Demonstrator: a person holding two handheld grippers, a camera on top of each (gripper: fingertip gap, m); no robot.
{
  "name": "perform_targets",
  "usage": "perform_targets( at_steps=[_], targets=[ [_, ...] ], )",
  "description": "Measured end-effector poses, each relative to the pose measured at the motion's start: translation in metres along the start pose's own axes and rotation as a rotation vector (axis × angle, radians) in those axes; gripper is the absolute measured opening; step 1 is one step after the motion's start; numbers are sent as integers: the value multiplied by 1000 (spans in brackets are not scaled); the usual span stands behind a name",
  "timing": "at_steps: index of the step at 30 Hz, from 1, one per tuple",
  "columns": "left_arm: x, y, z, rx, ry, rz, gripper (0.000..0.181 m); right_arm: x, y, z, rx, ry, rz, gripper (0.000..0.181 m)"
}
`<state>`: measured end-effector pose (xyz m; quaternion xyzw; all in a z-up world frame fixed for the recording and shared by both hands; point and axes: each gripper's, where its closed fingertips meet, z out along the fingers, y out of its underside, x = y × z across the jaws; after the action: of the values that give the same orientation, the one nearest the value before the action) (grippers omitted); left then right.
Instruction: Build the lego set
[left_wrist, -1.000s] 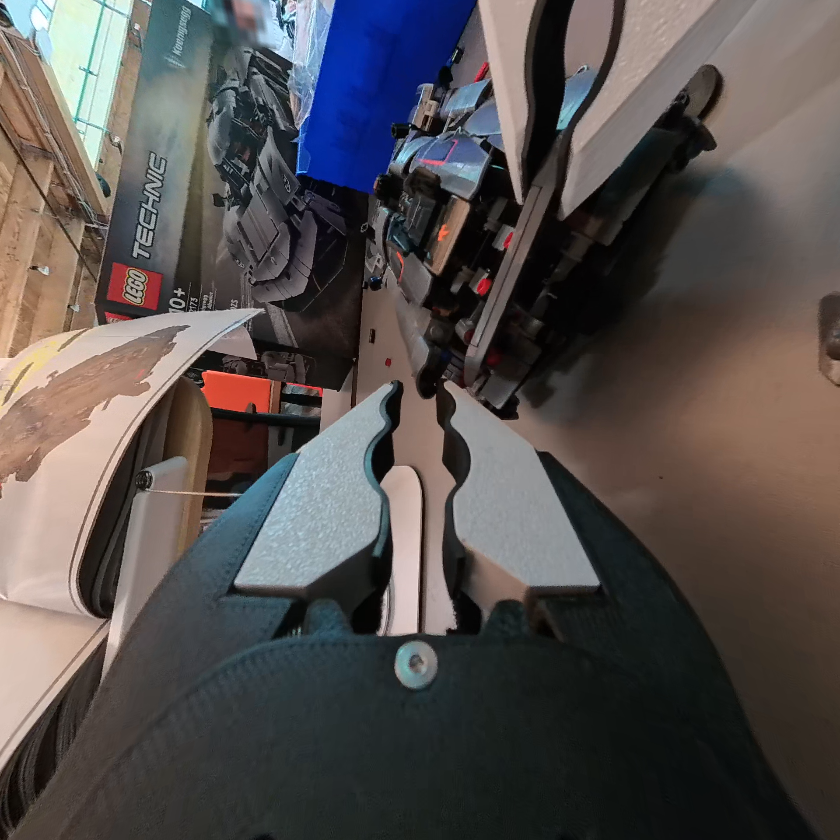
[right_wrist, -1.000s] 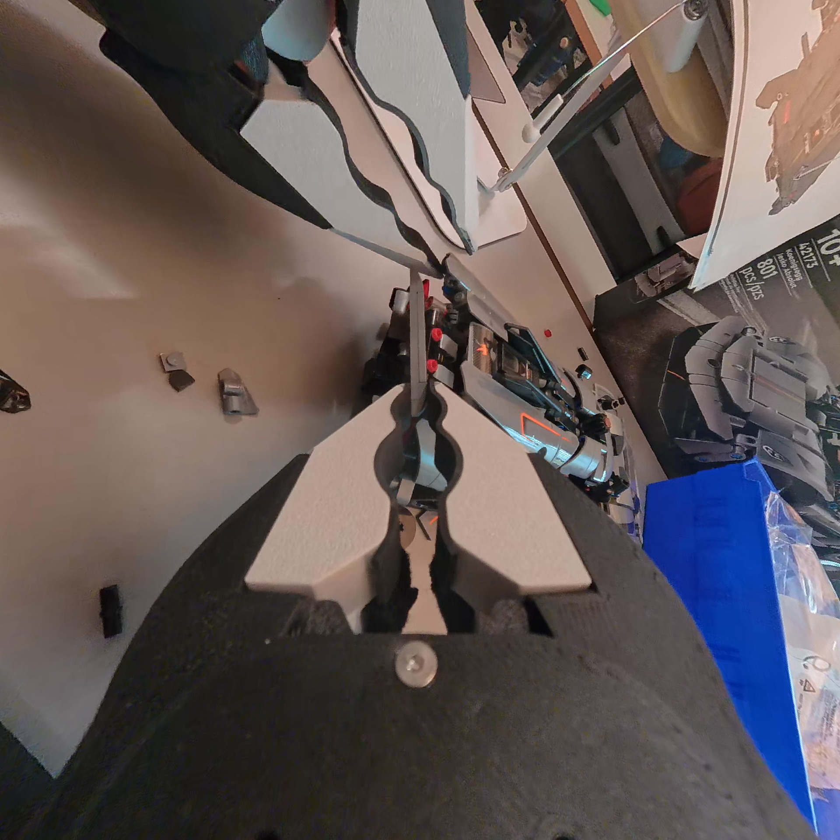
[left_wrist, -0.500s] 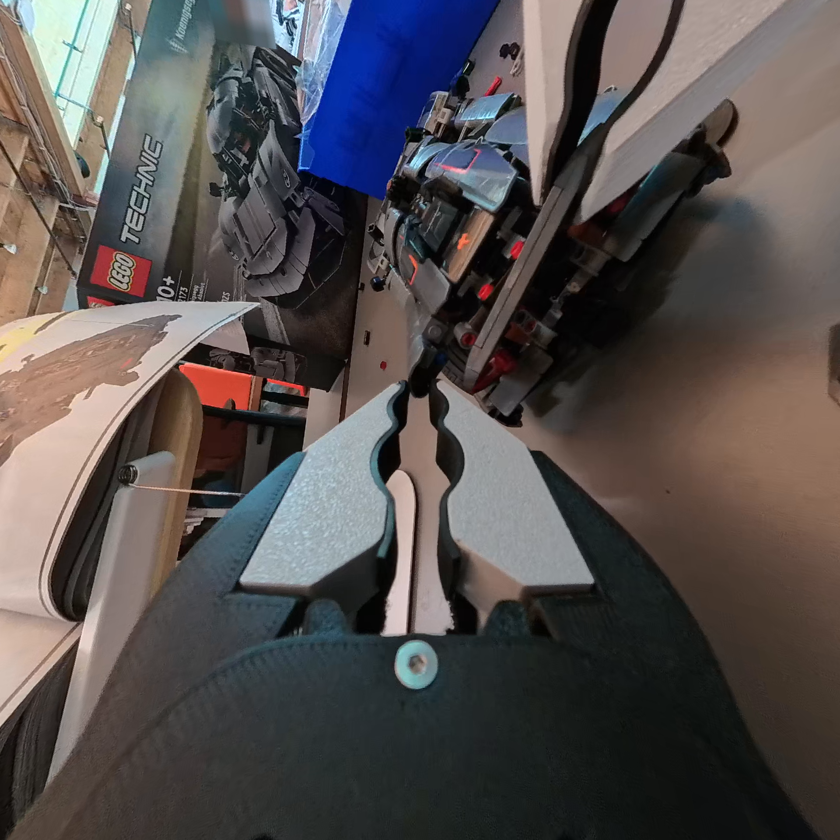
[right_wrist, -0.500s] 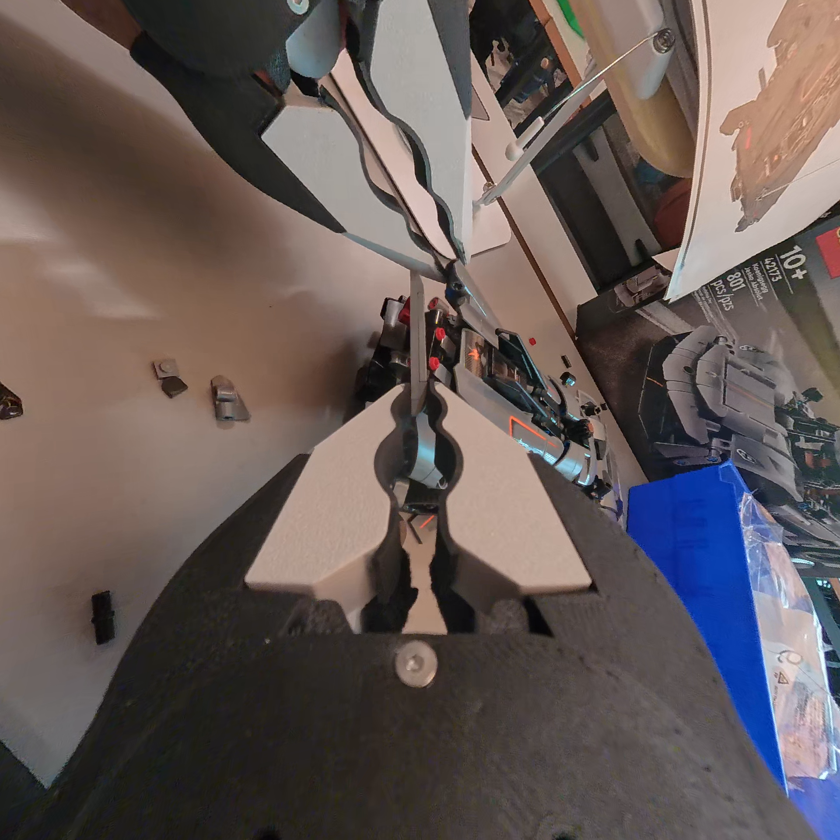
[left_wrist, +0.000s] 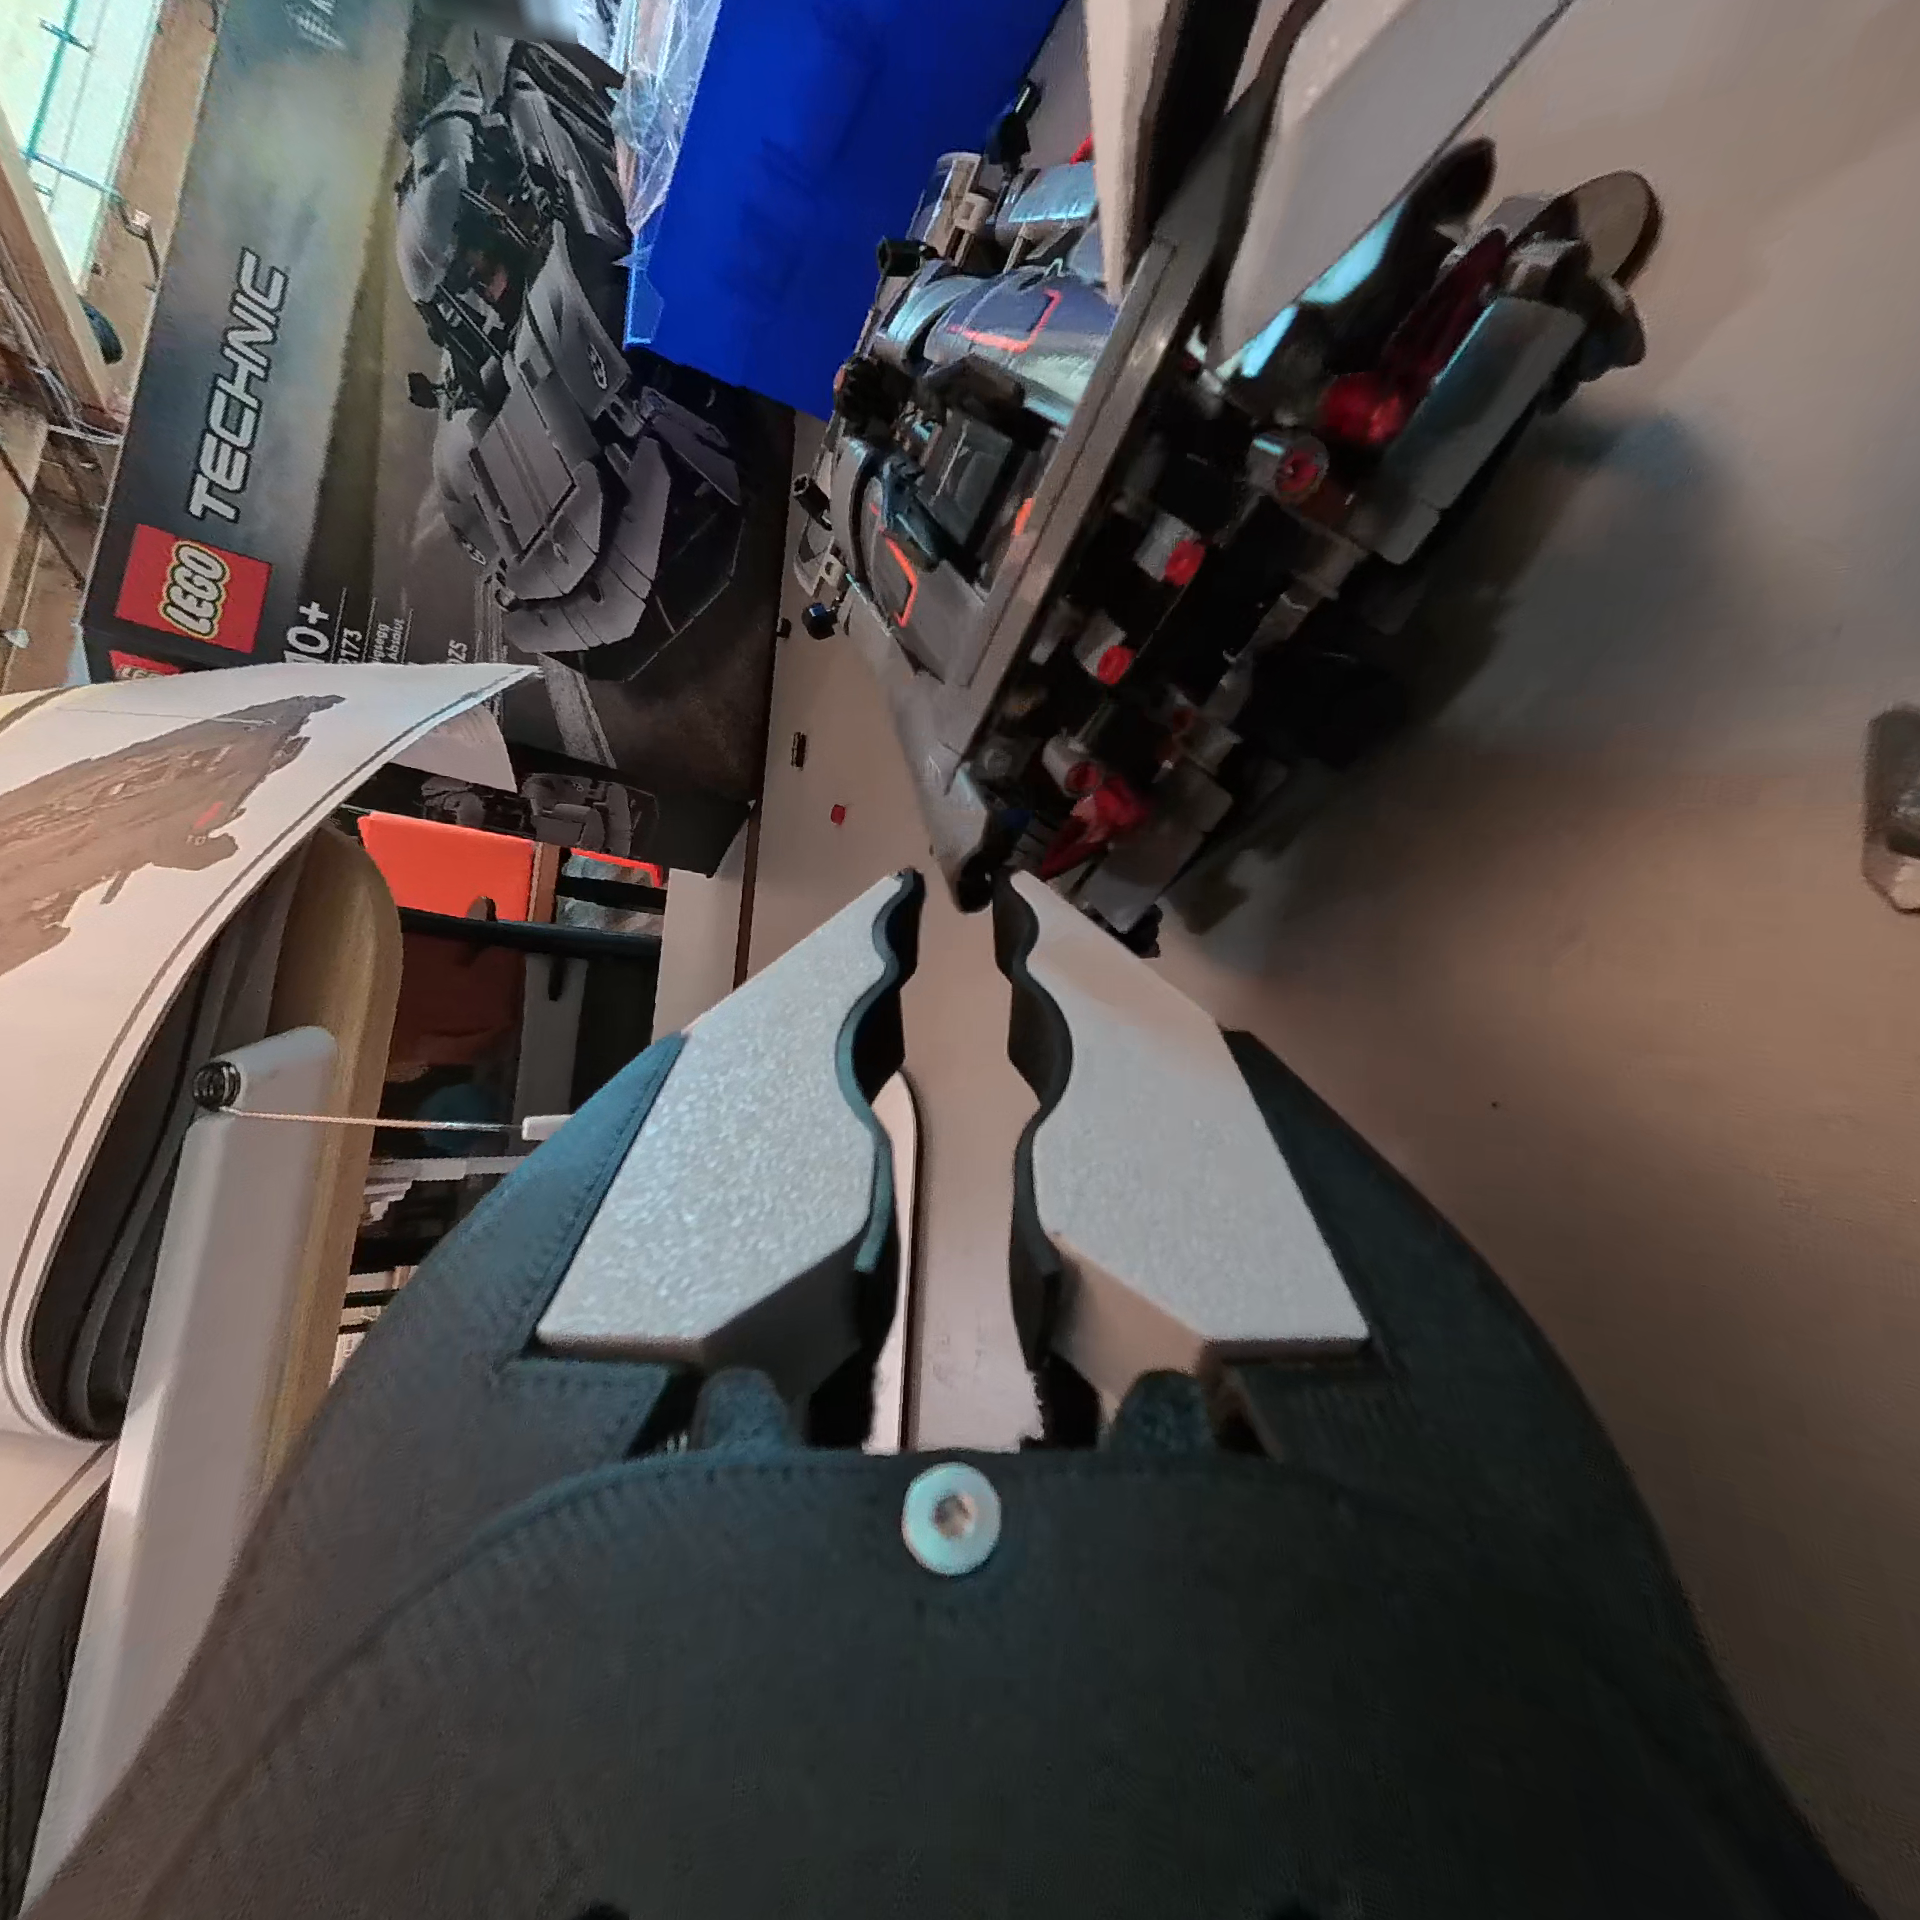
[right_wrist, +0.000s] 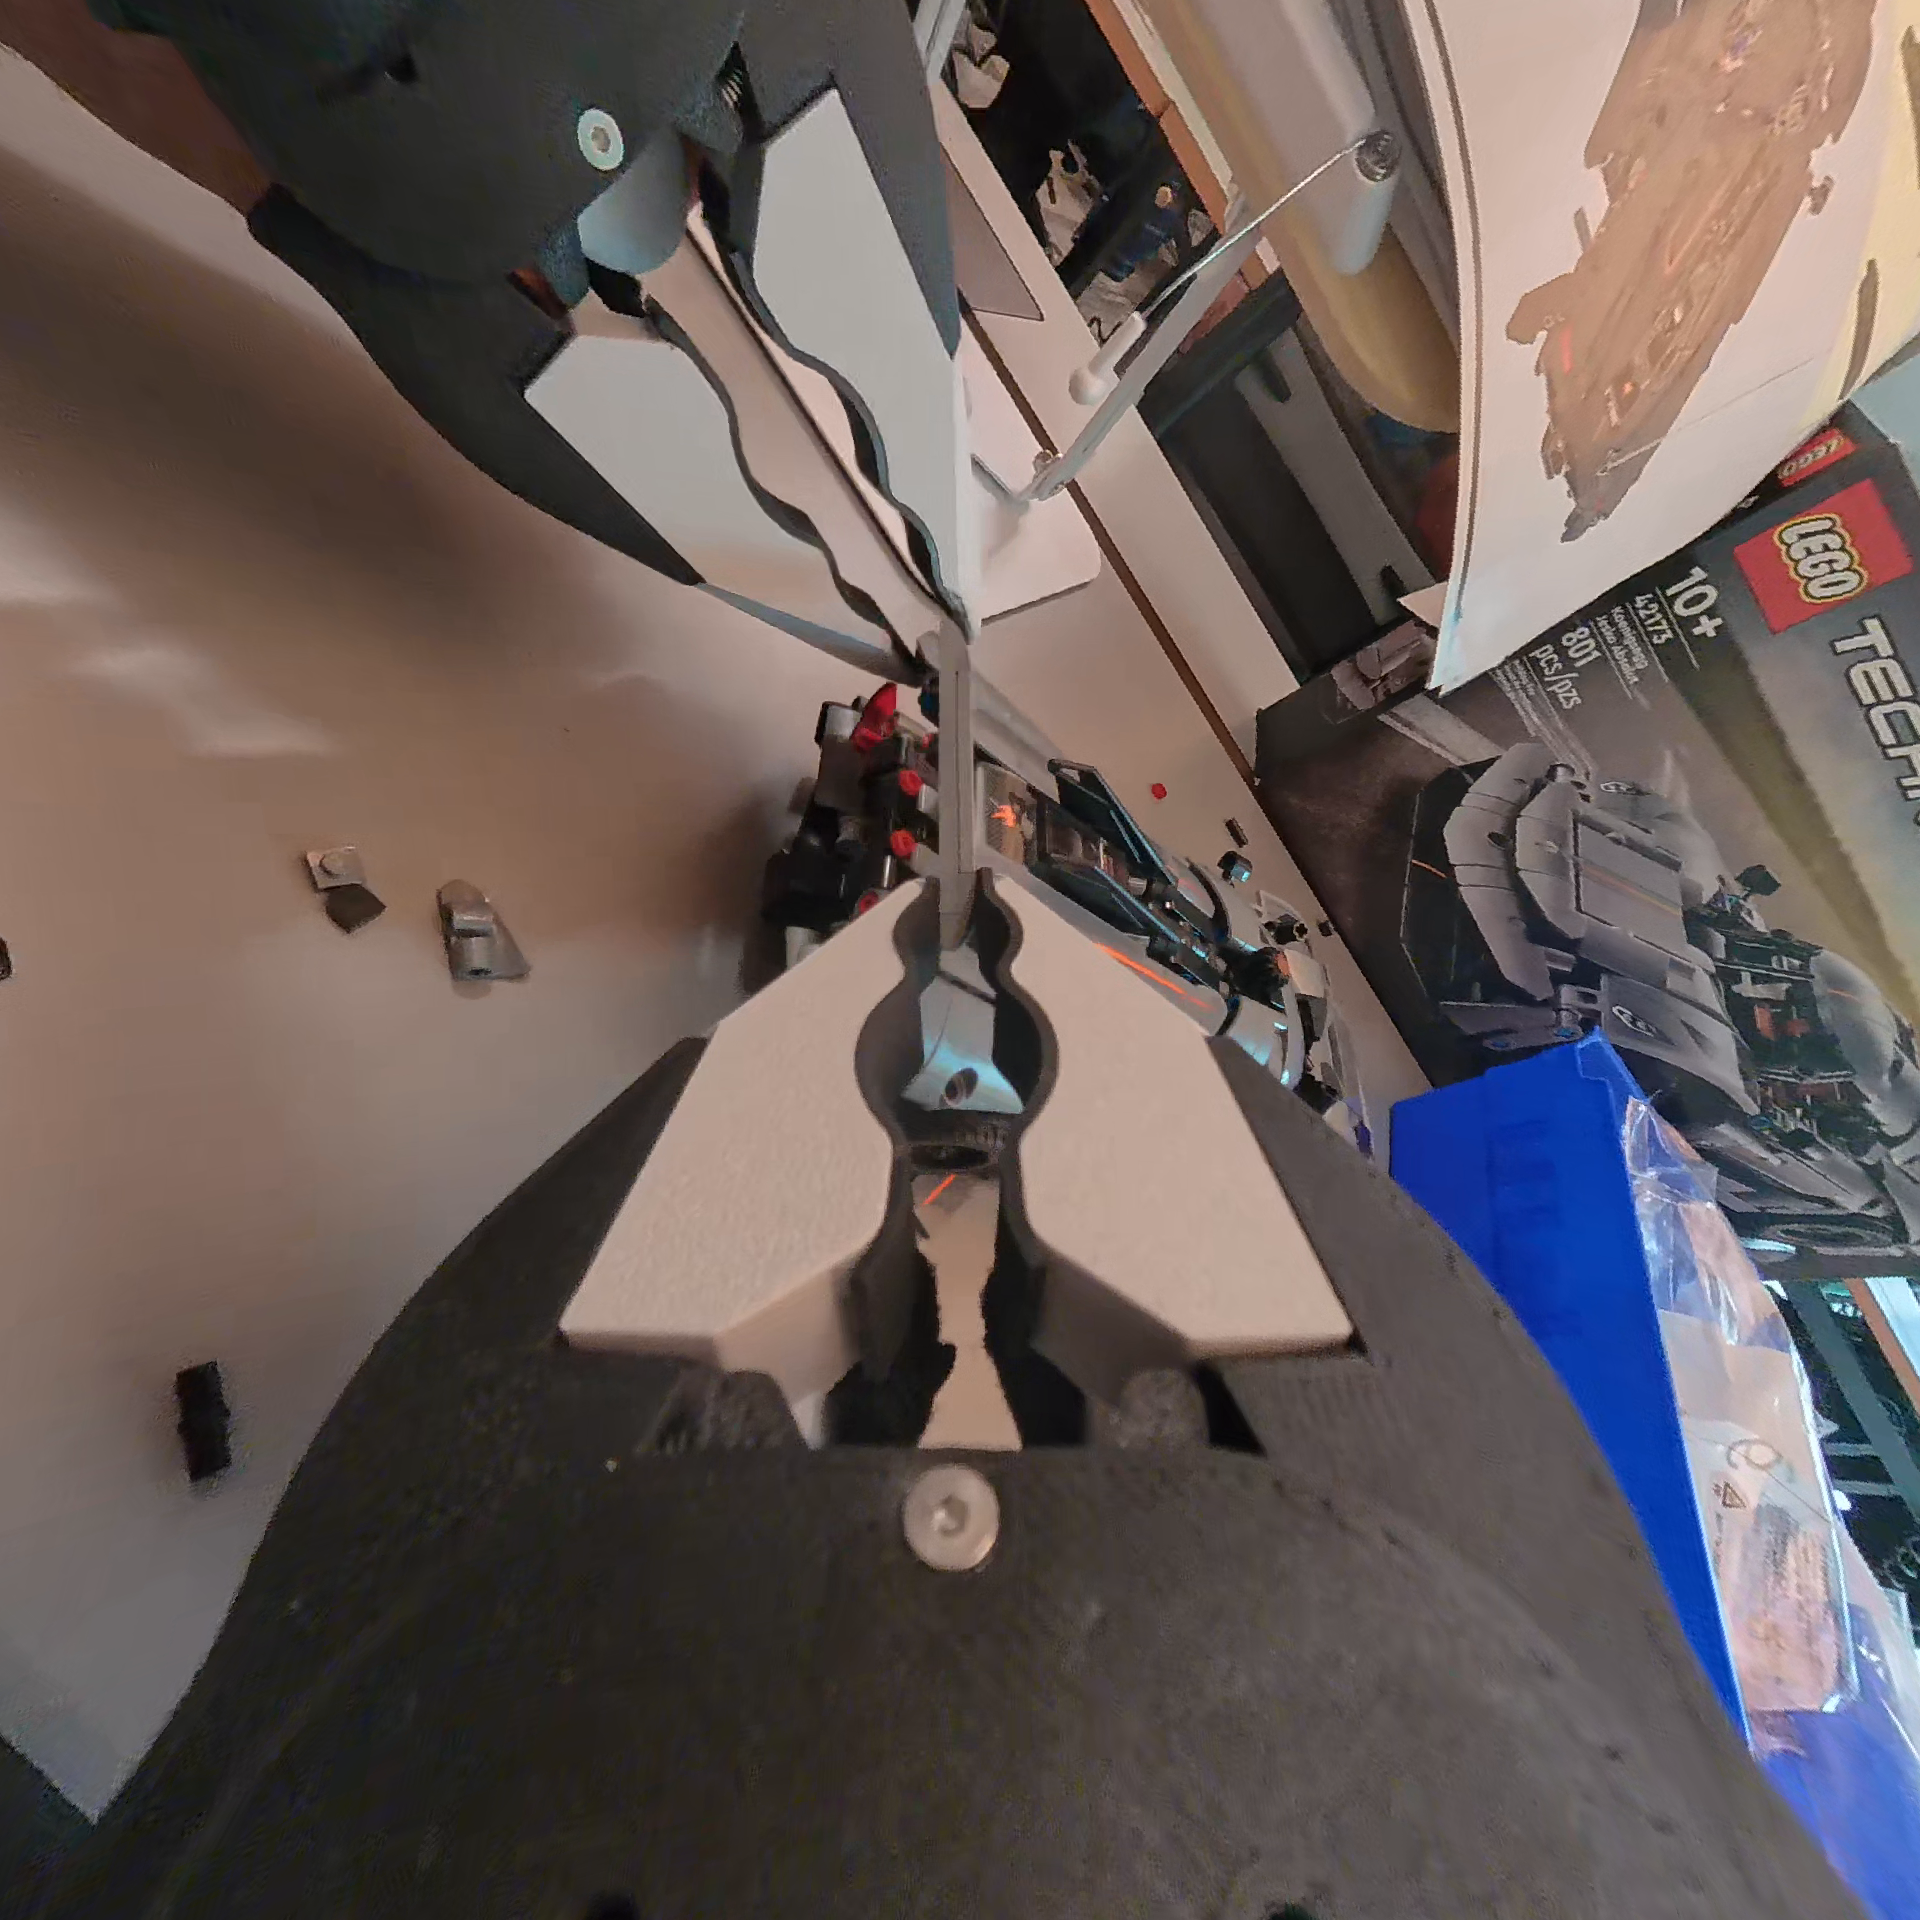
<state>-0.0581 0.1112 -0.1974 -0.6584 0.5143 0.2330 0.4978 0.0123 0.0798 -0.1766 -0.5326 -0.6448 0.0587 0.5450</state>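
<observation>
On the pale tabletop lies the half-built lego car, grey and black with red pins along its side, tipped so its underside faces one way and its silver panels the other. Both grippers meet it from opposite ends. At the far end, the right gripper has its jaws clamped on a long thin grey beam that runs along the model's edge, with a rounded grey piece sitting in the hollow between its fingers. At the near end, the left gripper has its jaws a little apart, their tips either side of the corner of the car; from the right wrist view they look pressed to the beam's end, though I cannot tell if they truly grip it. Beside the model a few loose grey pieces and a small black piece lie on the table. Behind stand the lego box, a blue bin and an open instruction booklet on a stand.
</observation>
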Motion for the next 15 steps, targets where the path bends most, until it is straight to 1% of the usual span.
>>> perform_targets(
  at_steps=[8, 15],
  targets=[
    [0, 0, -1, -8, -20, 11, 13, -3, 5, 1, -63, 31, -74, 4],
    [0, 0, -5, -6, -28, 26, 25, -4, 8, 3, -133, 27, -143, 4]
  ],
)
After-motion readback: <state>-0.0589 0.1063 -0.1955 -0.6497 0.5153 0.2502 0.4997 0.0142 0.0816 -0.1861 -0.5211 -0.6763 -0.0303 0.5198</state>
